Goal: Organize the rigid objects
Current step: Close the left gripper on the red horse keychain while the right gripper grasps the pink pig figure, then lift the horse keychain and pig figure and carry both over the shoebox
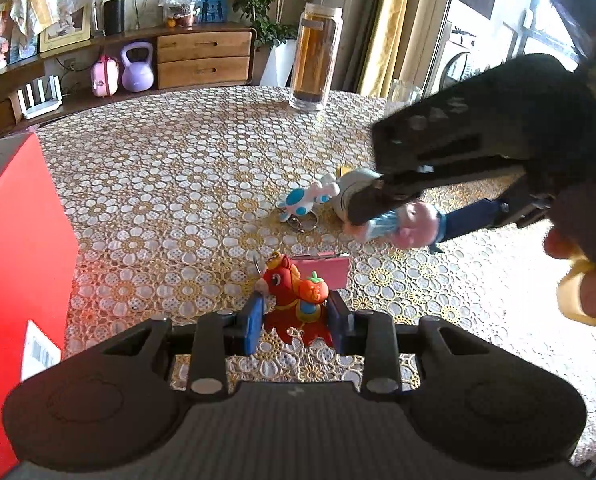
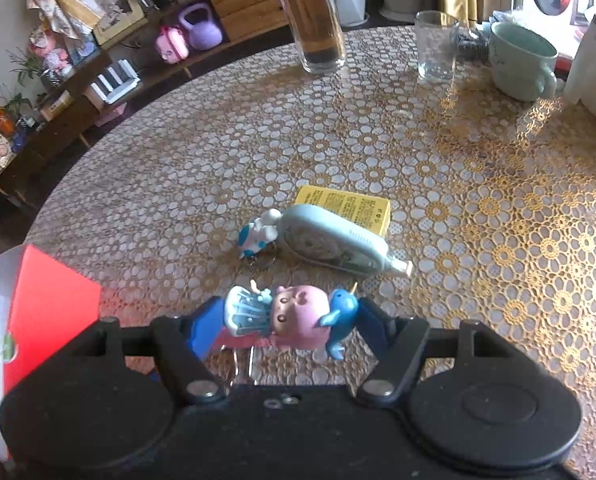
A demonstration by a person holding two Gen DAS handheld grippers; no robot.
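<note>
Red horse keychain (image 1: 298, 300) pinched between the blue pads of the left gripper (image 1: 298, 322), jaws clenched on both flanks, toy seemingly just clear of the lace-covered table (image 1: 178, 168), right in front of a small pink box (image 1: 322, 270). Beyond the horse and to its right, pink-haired figurine (image 2: 294, 314) with a blue whale-like piece at one end, lying crosswise in the right gripper (image 2: 290, 320), jaws grasping it end to end, lifted off the table. Left on the table beyond the horse: a blue-and-white keychain toy (image 1: 306, 200), touching or just beside a pale blue correction-tape dispenser (image 2: 334, 242), with a yellow box (image 2: 346, 206) behind that. Red box (image 1: 18, 240) at the horse's left, by the table edge, probably the destination, though its opening cannot be seen. Well beyond the horse, at the far rim: tall tea bottle (image 1: 312, 56), empty glass (image 2: 436, 46), pale green mug (image 2: 522, 60). Judged early to midway: two toys picked up, none visibly stowed, at least four small items yet to collect. Next likely step: carrying both held toys toward the red box.
</note>
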